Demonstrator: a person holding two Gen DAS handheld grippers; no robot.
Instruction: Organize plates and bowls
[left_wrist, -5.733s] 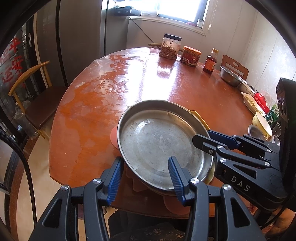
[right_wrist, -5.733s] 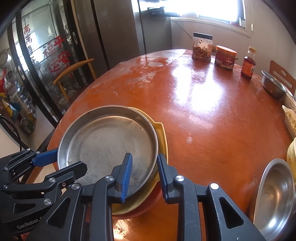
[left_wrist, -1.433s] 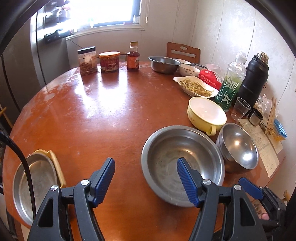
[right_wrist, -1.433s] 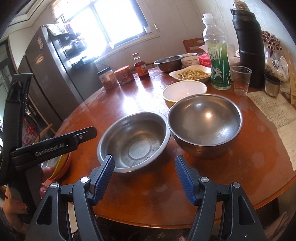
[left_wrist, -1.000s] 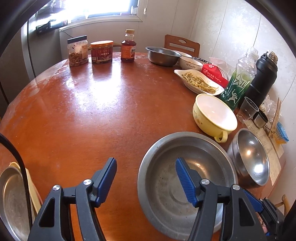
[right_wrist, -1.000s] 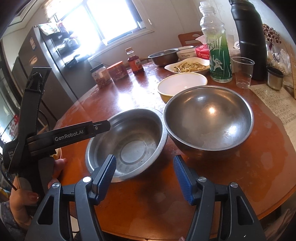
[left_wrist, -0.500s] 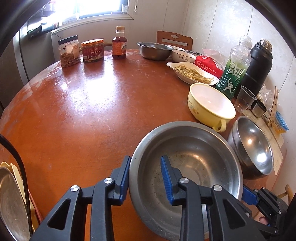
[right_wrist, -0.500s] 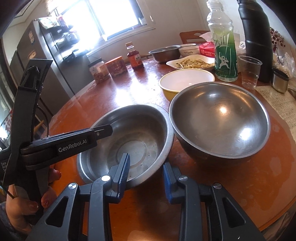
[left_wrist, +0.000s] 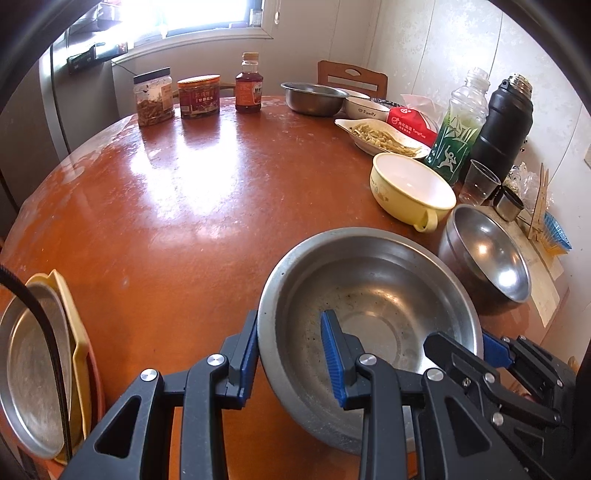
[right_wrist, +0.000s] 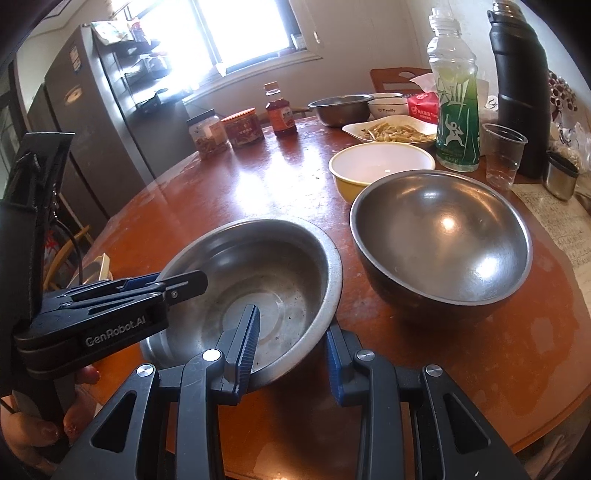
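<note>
Two grippers clamp one wide steel basin (left_wrist: 369, 306) from opposite sides of its rim. The left gripper (left_wrist: 290, 354) has its jaws pinched on the near-left wall, one blue pad outside, one inside; the right gripper (right_wrist: 291, 350) grips the near-right wall the same way, its jaws having just been closing onto that rim. The basin sits at the near edge of the round orange-brown counter (left_wrist: 177, 206), just beside a deeper steel bowl (right_wrist: 439, 236).

Only the left wrist view shows the stack at the counter's far left edge: a steel plate (left_wrist: 33, 369) lying on a yellow tray (left_wrist: 79, 354). Only the right wrist view shows the hand (right_wrist: 44, 432) that carries the left gripper, and a tall grey refrigerator (right_wrist: 96, 110) by the bright window (right_wrist: 243, 29).

Both views take in a yellow bowl (left_wrist: 410, 188) behind the steel ones, a dish of food (left_wrist: 380, 138), a green-labelled bottle (right_wrist: 456, 99), a black flask (right_wrist: 519, 88), a clear cup (right_wrist: 502, 155), two jars (left_wrist: 177, 96) and a sauce bottle (left_wrist: 249, 85) toward the window. The counter is glossy, with pale scuffs and window glare.
</note>
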